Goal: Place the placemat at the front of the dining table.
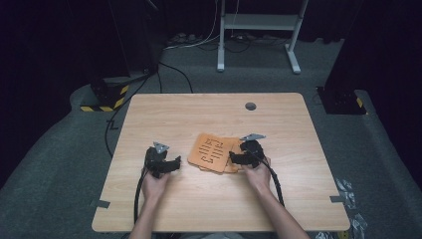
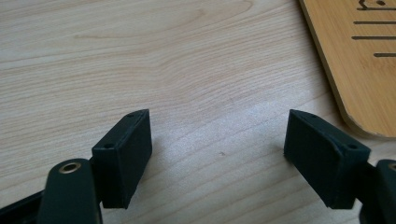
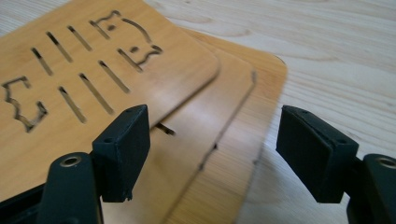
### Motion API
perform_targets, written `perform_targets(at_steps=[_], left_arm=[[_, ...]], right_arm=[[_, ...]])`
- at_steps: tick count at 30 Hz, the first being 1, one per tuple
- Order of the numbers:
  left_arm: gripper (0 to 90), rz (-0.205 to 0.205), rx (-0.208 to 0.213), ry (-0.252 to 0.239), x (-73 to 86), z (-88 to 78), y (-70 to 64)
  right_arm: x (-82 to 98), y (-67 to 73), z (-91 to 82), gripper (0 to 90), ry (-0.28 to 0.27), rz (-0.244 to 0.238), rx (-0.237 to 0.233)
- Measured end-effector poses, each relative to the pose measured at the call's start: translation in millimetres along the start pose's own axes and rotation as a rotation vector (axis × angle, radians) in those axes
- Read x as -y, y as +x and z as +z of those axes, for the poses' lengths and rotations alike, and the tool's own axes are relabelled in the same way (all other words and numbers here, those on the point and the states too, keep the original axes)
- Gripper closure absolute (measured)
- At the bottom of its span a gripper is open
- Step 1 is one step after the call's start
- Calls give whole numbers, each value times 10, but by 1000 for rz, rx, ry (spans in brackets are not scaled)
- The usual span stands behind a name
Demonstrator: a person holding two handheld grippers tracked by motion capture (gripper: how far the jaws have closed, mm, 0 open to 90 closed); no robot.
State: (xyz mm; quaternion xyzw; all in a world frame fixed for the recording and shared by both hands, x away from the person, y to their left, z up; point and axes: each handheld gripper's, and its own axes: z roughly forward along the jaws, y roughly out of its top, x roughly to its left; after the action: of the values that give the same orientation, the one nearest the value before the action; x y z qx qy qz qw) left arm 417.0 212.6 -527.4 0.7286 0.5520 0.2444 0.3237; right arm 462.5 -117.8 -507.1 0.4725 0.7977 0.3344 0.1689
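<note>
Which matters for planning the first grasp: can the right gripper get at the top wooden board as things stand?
Probably yes. The right gripper is open at the stack's near edge, and the top wooden board lies uncovered, overhanging the boards beneath.

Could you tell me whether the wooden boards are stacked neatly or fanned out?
Fanned out. In the right gripper view the top slotted board sits askew, leaving the edges of two boards beneath stepped out past it.

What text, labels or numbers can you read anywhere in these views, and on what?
None can be read.
The top wooden board of the stack carries cut-through slots and angular outline shapes, a pattern rather than letters.
The boards beneath show no print.
The table, left gripper and right gripper bear no label.
The yellow-black hazard stripes on the floor are a sign without wording.
</note>
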Motion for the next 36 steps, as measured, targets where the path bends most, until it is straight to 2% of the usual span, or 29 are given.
perform_targets(at_steps=[4,5,7,8,10,15,16,25,32,33,35,36], left_arm=[[239,-6,-2,2,6,-10,-10],[247,-13,1,6,4,-22,-16],[256,-19,13,9,3,-30,-16],[260,-31,36,3,6,-41,-19],[262,-35,52,-4,10,-49,-28],[263,-46,64,-30,-2,-84,-62],[264,-50,81,-38,-15,-102,-77],[264,-43,106,-63,-71,-163,-119],[265,-48,128,-71,-111,-196,-151],[265,-39,132,-73,-130,-207,-163],[266,-40,132,-78,-140,-208,-174],[280,-39,140,-90,-150,-218,-182]], right_arm=[[45,-78,-25,259,-1,15,10],[70,-133,-46,260,-1,22,19],[83,-157,-60,260,4,32,17],[113,-210,-74,260,-1,43,27],[144,-264,-86,260,-1,53,36],[209,-367,-118,260,0,73,55],[239,-414,-133,260,-1,81,66],[328,-587,-208,260,-4,109,109],[458,-764,-310,257,-16,123,184],[477,-806,-323,254,-23,104,198],[497,-828,-341,252,-24,120,198],[553,-888,-364,245,-51,117,210]])
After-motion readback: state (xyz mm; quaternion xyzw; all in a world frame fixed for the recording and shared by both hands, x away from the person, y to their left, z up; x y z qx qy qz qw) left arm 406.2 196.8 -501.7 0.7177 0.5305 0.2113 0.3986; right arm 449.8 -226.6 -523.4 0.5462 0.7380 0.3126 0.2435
